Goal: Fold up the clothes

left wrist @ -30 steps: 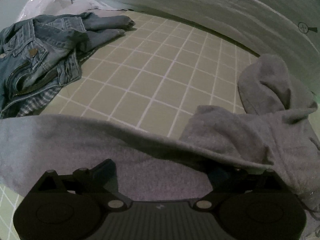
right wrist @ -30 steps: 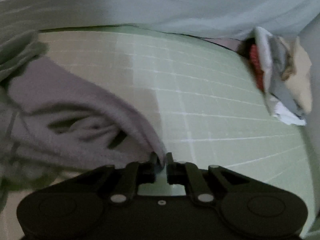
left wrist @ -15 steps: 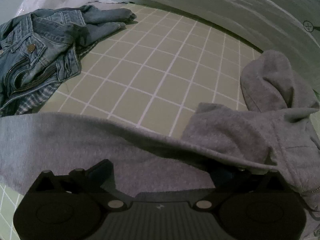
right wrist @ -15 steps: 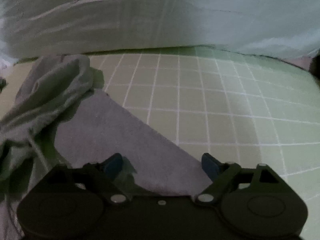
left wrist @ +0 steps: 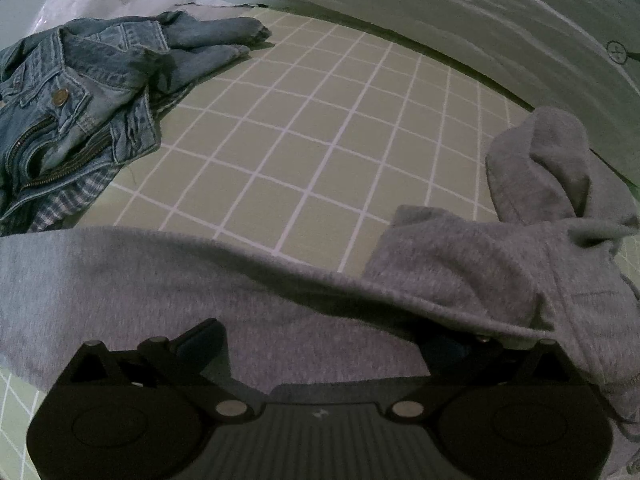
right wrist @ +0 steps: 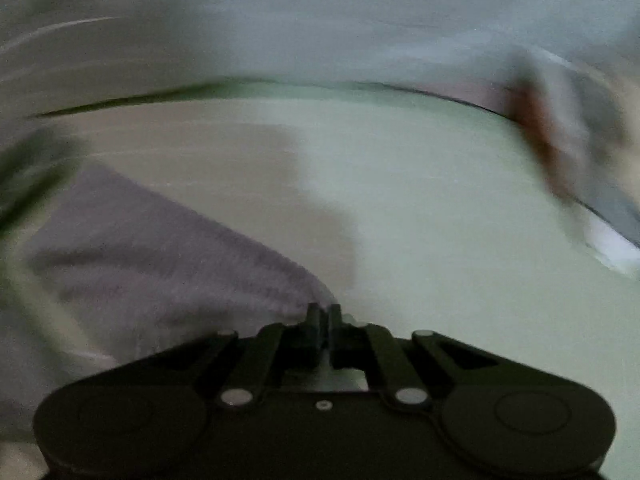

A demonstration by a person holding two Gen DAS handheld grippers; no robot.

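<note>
A grey hoodie (left wrist: 460,264) lies spread across a green sheet with a white grid (left wrist: 304,140), which looks like bedding rather than a desk. In the left wrist view one long band of the grey cloth runs from the left edge across the foreground, and the bulk of the garment is bunched at the right, with its hood (left wrist: 536,164) standing up in a rounded lump behind. A drawstring (left wrist: 624,420) trails down at the far right edge.

The left gripper (left wrist: 324,344) sits low over the grey band with its fingers spread wide apart; the left fingertip (left wrist: 200,340) rests on top of the cloth, while the right one is tucked under a raised fold of the hoodie and mostly hidden. No cloth is pinched between them.

The right wrist view is heavily blurred. The right gripper (right wrist: 323,314) has its two fingers pressed together on a corner of the grey hoodie (right wrist: 160,256), which stretches away from the tips to the left, pulled up into a taut point.

At the far left of the sheet lies a heap of blue denim (left wrist: 80,104), a jacket or jeans with a metal button and zip, over a checked cloth (left wrist: 68,204). Pale bedding (left wrist: 480,20) rises along the back. At the right of the blurred view is a smeared pile with red and grey in it (right wrist: 560,148); what it is cannot be told.
</note>
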